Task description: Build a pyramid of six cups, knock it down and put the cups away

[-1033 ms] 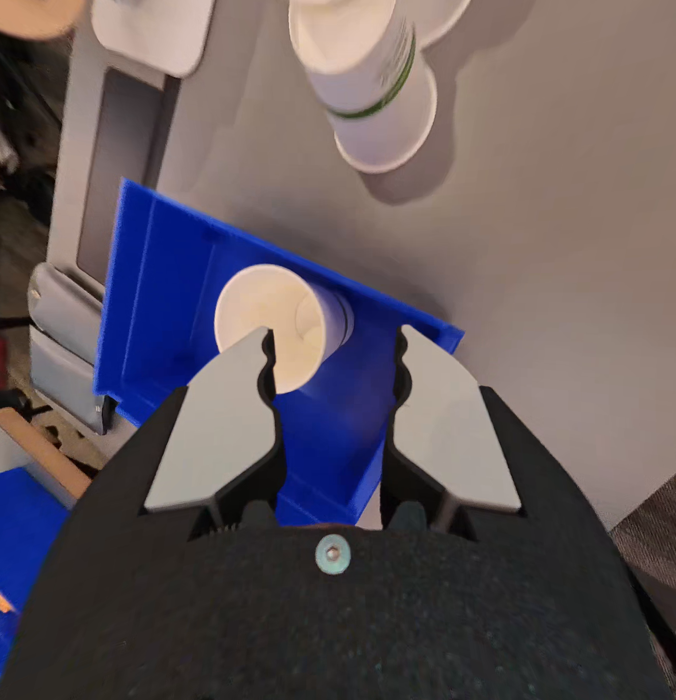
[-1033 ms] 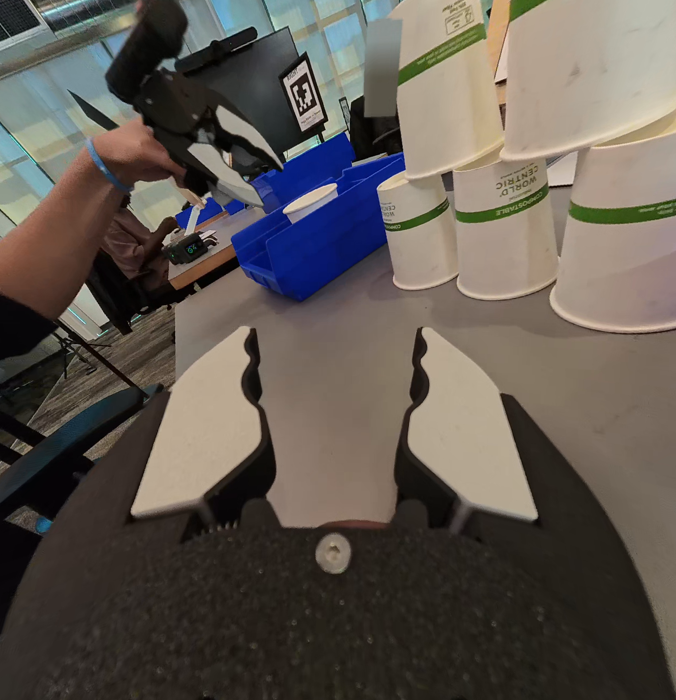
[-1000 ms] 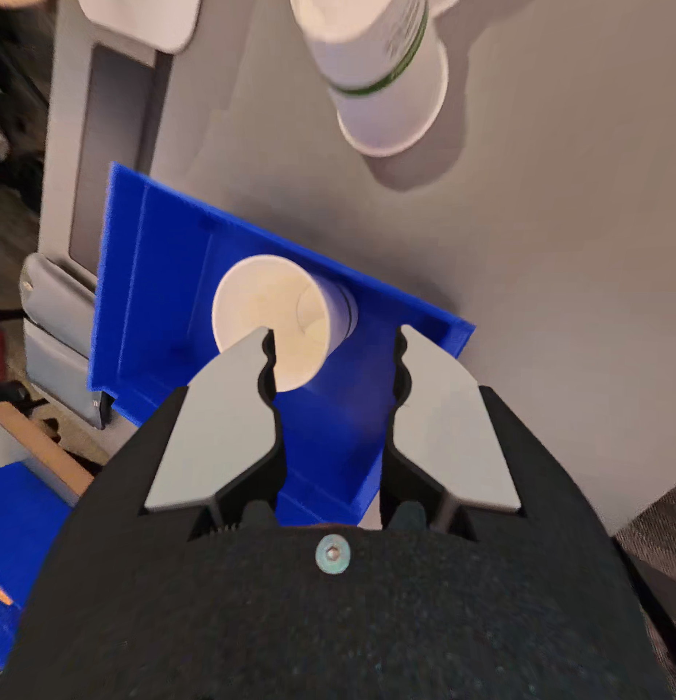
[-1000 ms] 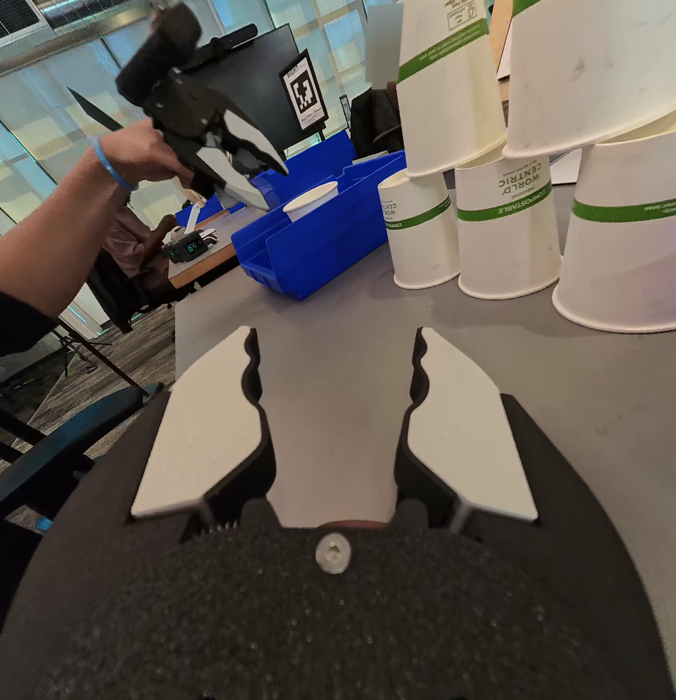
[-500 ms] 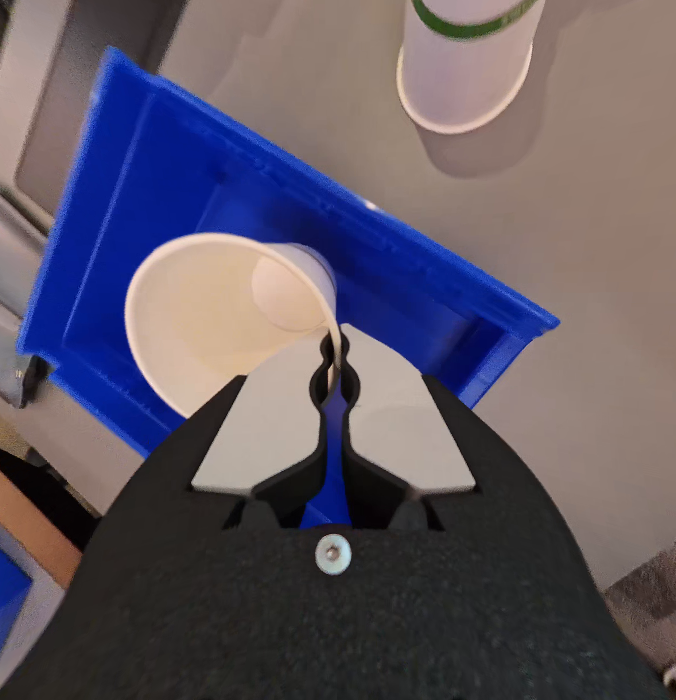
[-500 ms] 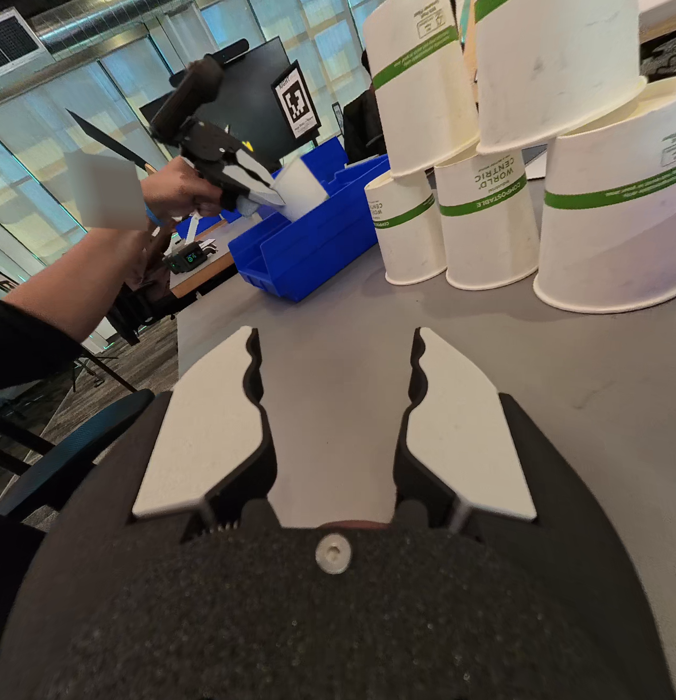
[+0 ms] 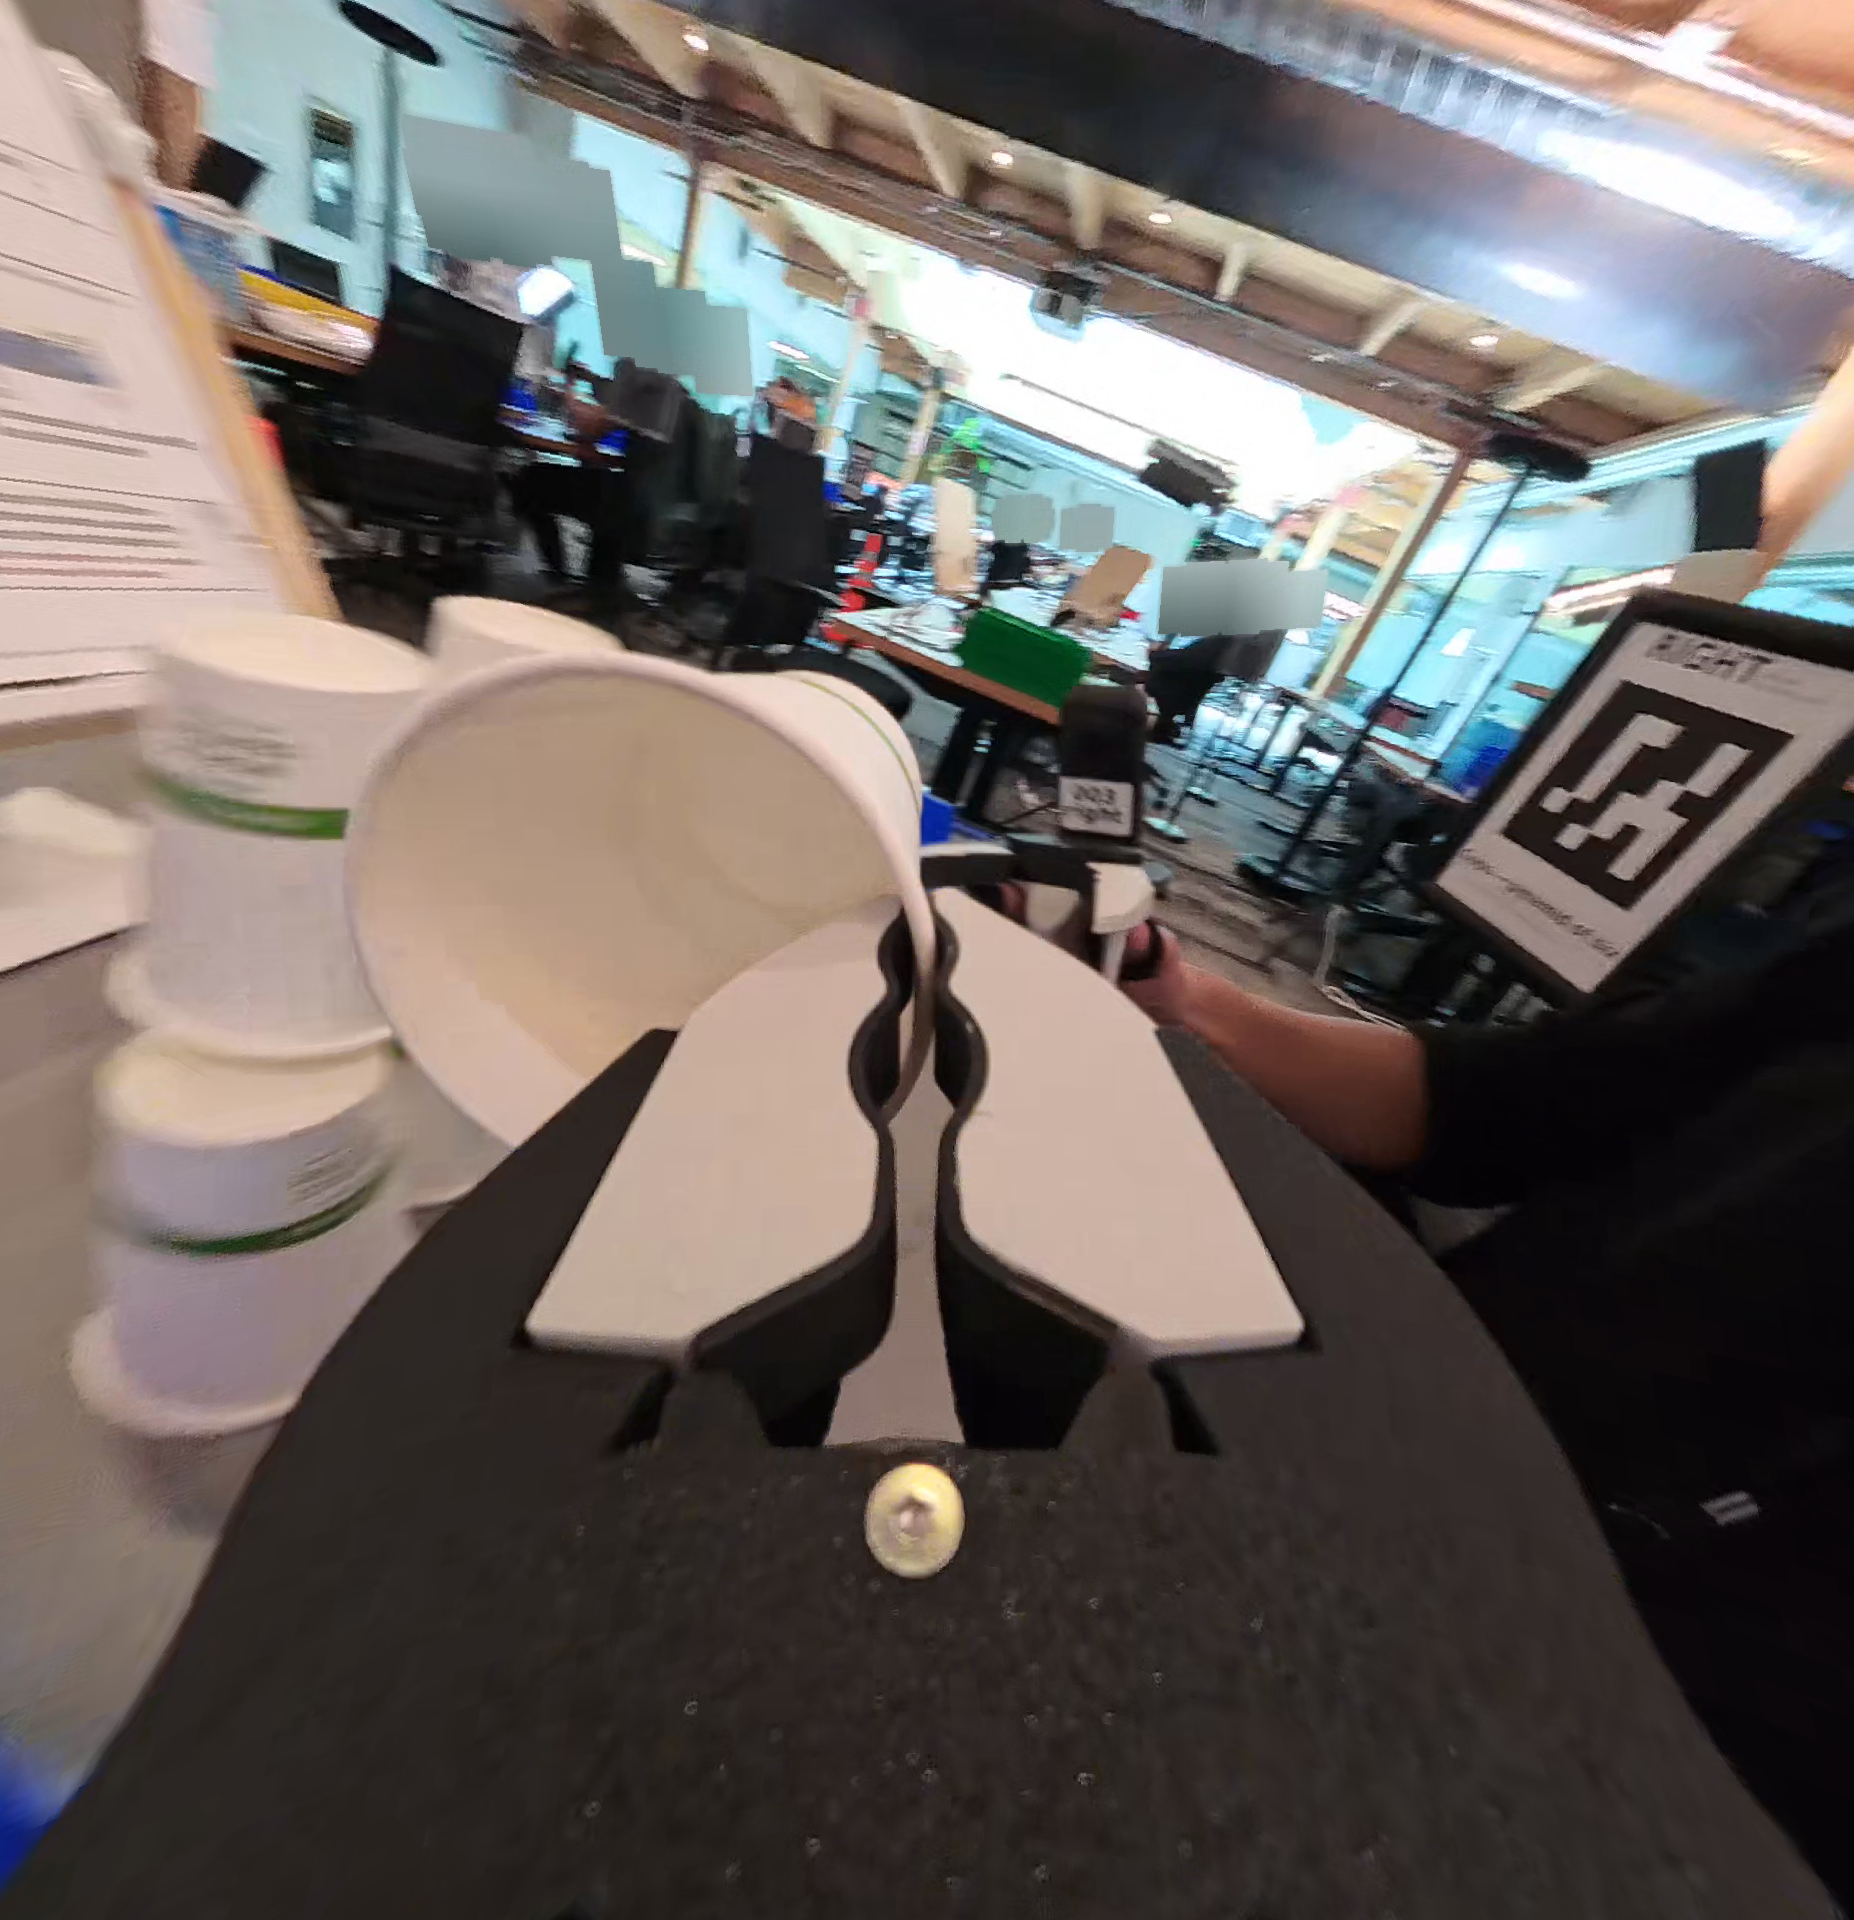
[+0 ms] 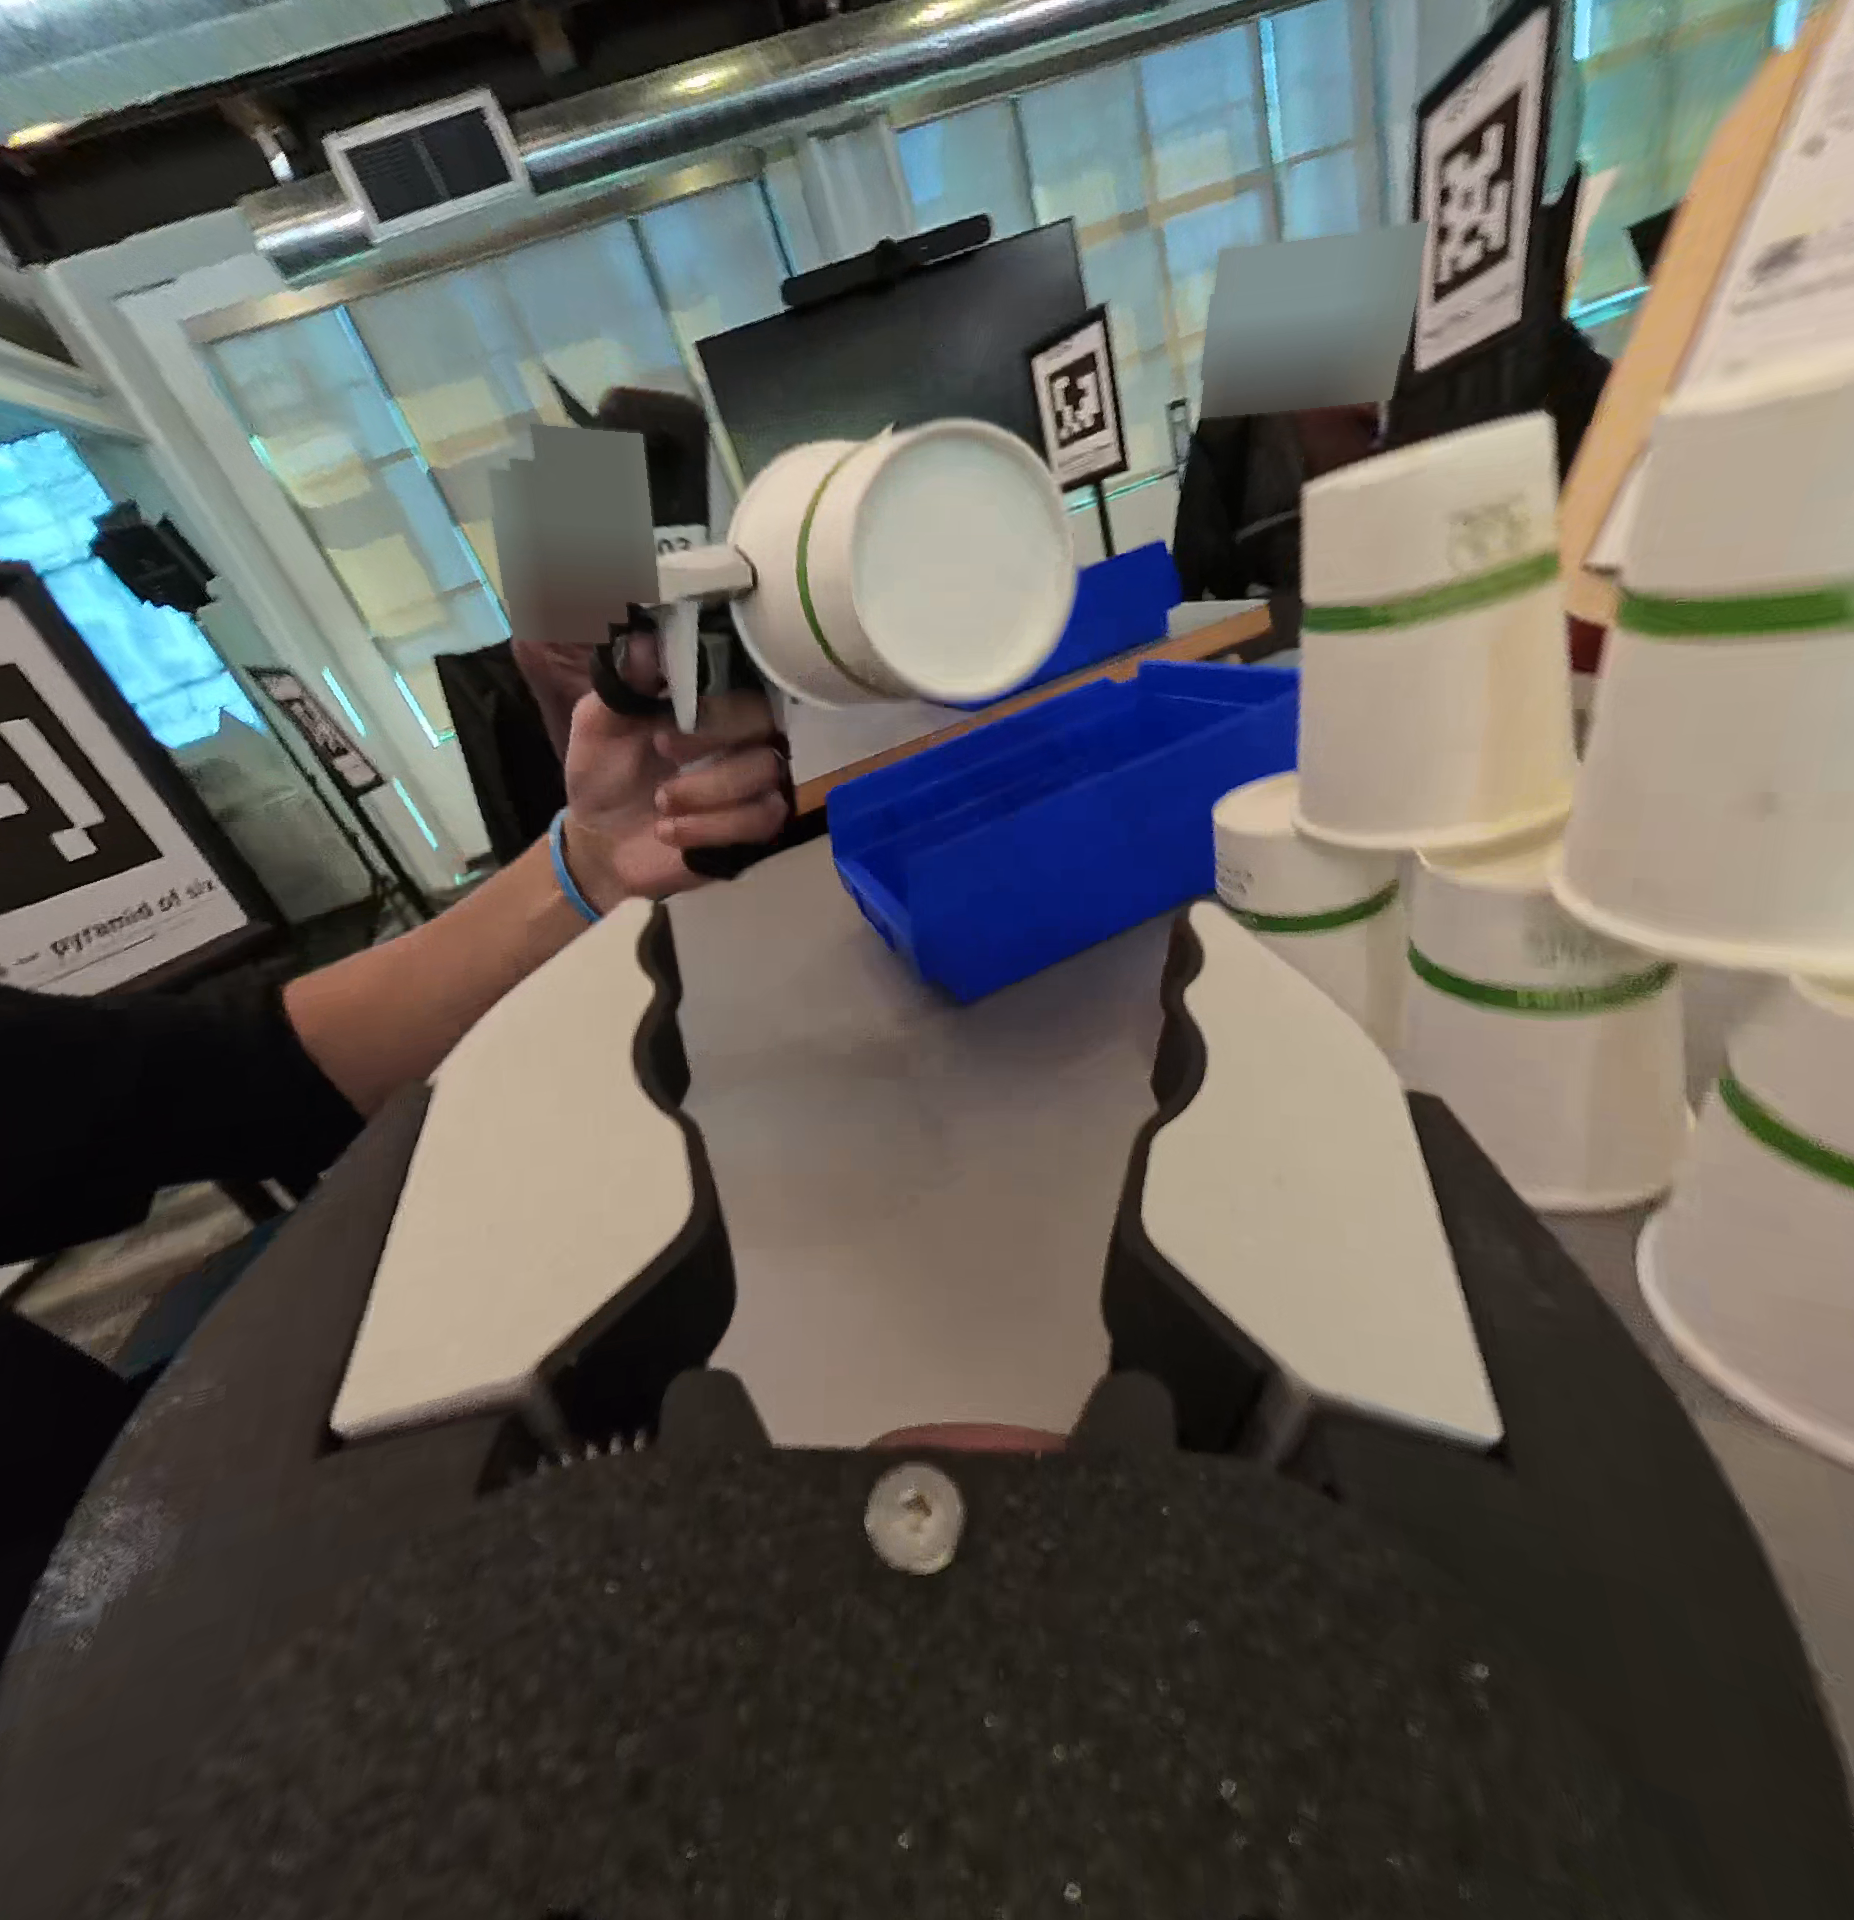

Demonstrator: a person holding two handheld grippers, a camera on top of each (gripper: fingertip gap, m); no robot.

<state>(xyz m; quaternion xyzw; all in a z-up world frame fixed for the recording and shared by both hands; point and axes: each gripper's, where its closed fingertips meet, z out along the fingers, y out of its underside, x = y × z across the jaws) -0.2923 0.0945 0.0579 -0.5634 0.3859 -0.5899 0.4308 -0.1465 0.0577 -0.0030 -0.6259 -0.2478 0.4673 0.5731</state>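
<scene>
Between the fingers of my left gripper [image 7: 918, 997] I am pinching the rim of a white paper cup [image 7: 632, 862] with a green band; the cup is lying on its side in the air, its mouth facing the left wrist camera. Seen from the right wrist view, that same cup [image 8: 902, 561] is hanging above the grey table [image 8: 902, 1143], just left of the blue bin [image 8: 1048, 842], with its base turned toward the lens and a hand [image 8: 663, 800] gripping the handle behind it. My right gripper [image 8: 918, 997] is hovering low over the table with its fingers spread wide and nothing between them. At the right, upside-down cups are standing stacked in two tiers [image 8: 1442, 831], near the bin but apart from it. A black-and-white marker board [image 7: 1650, 790] is standing behind my forearm.
</scene>
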